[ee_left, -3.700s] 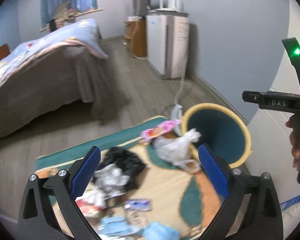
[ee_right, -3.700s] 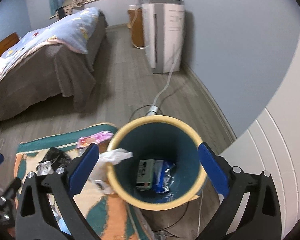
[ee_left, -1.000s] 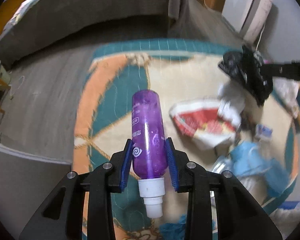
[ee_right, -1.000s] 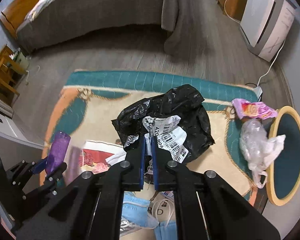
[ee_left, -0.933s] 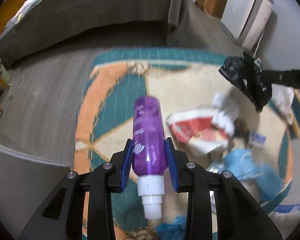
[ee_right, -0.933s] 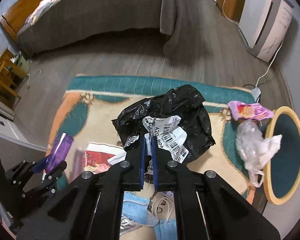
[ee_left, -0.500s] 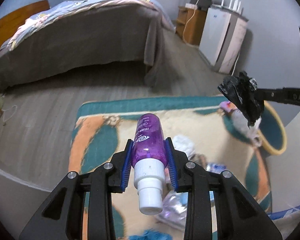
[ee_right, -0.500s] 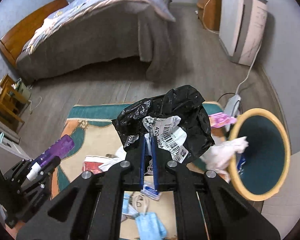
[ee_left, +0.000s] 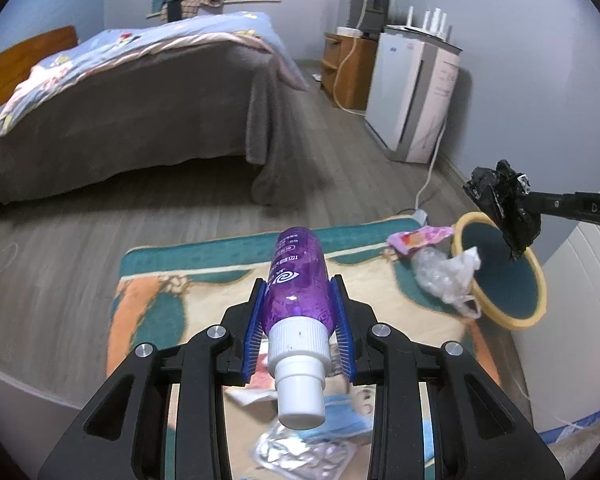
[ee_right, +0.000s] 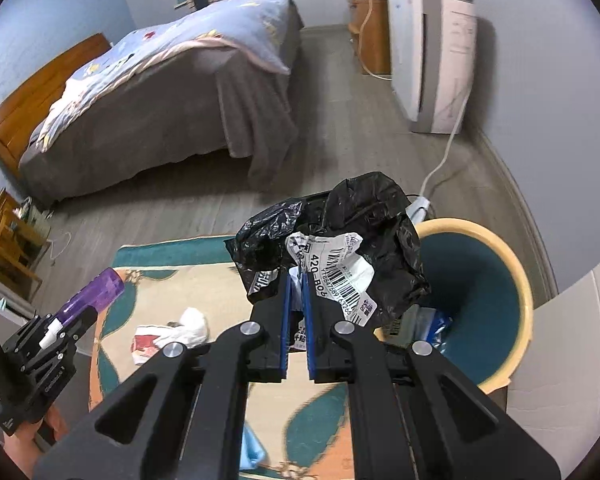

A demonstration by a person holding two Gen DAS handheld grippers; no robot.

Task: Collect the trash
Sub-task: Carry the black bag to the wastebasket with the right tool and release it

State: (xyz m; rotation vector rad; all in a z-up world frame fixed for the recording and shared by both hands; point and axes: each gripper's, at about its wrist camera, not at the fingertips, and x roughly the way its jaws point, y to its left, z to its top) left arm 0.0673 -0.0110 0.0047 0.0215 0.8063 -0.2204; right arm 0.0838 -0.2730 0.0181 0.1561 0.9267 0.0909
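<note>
My left gripper (ee_left: 299, 300) is shut on a purple bottle (ee_left: 296, 280) with a white cap, held above the rug. My right gripper (ee_right: 296, 280) is shut on a crumpled black plastic bag (ee_right: 364, 220) with a white barcode label, held just left of the bin's mouth. The yellow-rimmed teal bin (ee_right: 496, 280) holds some wrappers; it also shows in the left wrist view (ee_left: 540, 280), where the black bag (ee_left: 504, 208) hangs over its rim. A clear plastic bag (ee_left: 444, 272) and a pink wrapper (ee_left: 420, 236) lie beside the bin.
The patterned rug (ee_left: 148, 312) carries a red-and-white wrapper (ee_right: 156, 340), blue masks (ee_left: 340, 420) and foil packs. A bed (ee_left: 120, 100) stands behind, a white appliance (ee_left: 412, 96) with a cable by the right wall. White furniture (ee_right: 572, 340) sits right of the bin.
Both grippers have lifted and tilted up with their loads. The right gripper has carried the black bag rightward to the bin; the left has raised the purple bottle off the rug.
</note>
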